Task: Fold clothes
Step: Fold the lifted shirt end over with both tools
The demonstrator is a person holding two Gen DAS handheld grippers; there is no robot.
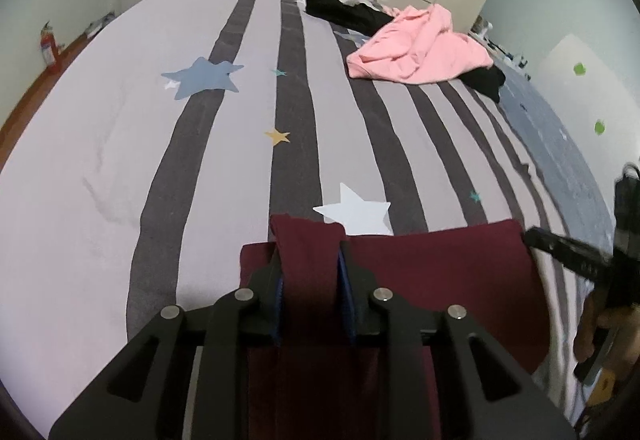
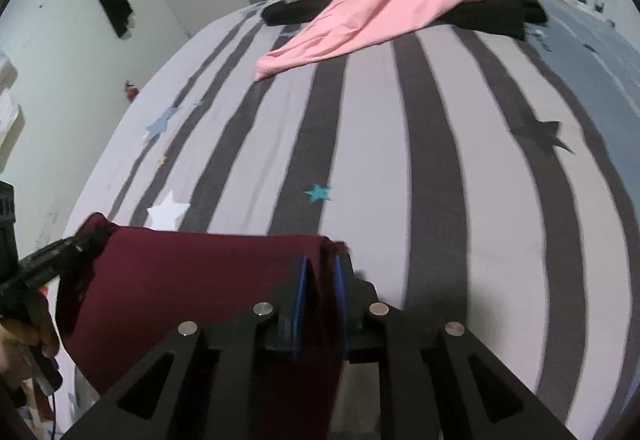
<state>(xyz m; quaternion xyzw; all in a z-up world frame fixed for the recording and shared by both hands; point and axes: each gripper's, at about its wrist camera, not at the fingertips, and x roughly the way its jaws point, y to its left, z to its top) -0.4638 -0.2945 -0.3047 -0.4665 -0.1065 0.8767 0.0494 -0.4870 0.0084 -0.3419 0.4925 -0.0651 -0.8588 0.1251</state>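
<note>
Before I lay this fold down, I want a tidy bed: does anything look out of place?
Yes. At the far end of the striped bed, a pink garment lies crumpled and unfolded, draped over black clothing. The maroon garment looks evenly held.

Maroon garment [image 1: 440, 272] spread flat; edge lifted.

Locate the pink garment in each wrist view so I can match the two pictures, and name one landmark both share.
Left wrist view: the pink garment lies crumpled at upper right, far across the striped bed, over a black garment.
Right wrist view: the pink garment is at top centre, stretched diagonally, again over the black garment.
Shared landmark: the white star printed beside the maroon garment.
</note>
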